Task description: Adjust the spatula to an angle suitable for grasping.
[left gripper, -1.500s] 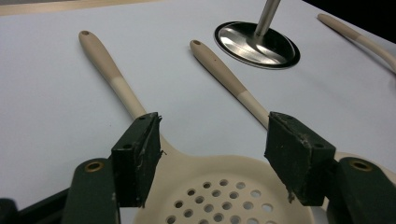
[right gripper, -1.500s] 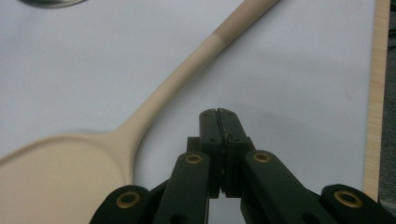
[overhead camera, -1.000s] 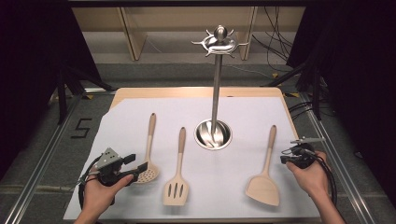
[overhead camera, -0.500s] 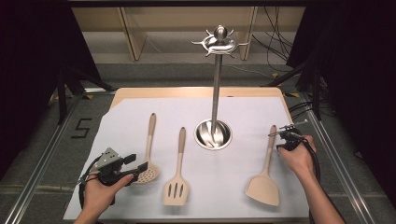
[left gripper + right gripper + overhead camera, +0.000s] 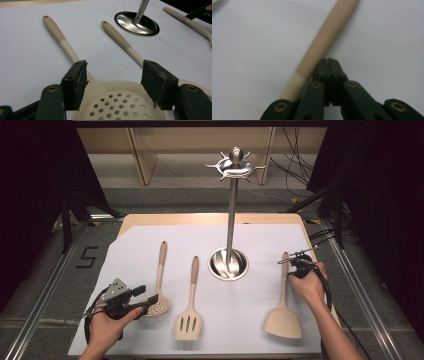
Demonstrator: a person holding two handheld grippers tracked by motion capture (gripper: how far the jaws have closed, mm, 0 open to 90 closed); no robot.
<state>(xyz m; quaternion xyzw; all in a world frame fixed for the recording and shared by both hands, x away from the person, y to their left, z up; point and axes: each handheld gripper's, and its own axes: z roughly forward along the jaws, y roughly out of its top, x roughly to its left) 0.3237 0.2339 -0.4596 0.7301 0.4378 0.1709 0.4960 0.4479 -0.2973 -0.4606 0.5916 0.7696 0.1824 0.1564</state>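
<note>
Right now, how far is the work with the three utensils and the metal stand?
Nothing is done yet: the stand carries no utensil. The skimmer, slotted turner and spatula lie flat on the white sheet. In hand: the right tool, shut, sits beside the spatula handle; the left tool is open over the skimmer. All three remain unlifted.

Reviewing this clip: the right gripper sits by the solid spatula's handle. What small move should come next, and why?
Probably open the right gripper: its jaws are shut, tips beside the solid spatula handle, not around it. Open, they could straddle the handle and close.
</note>
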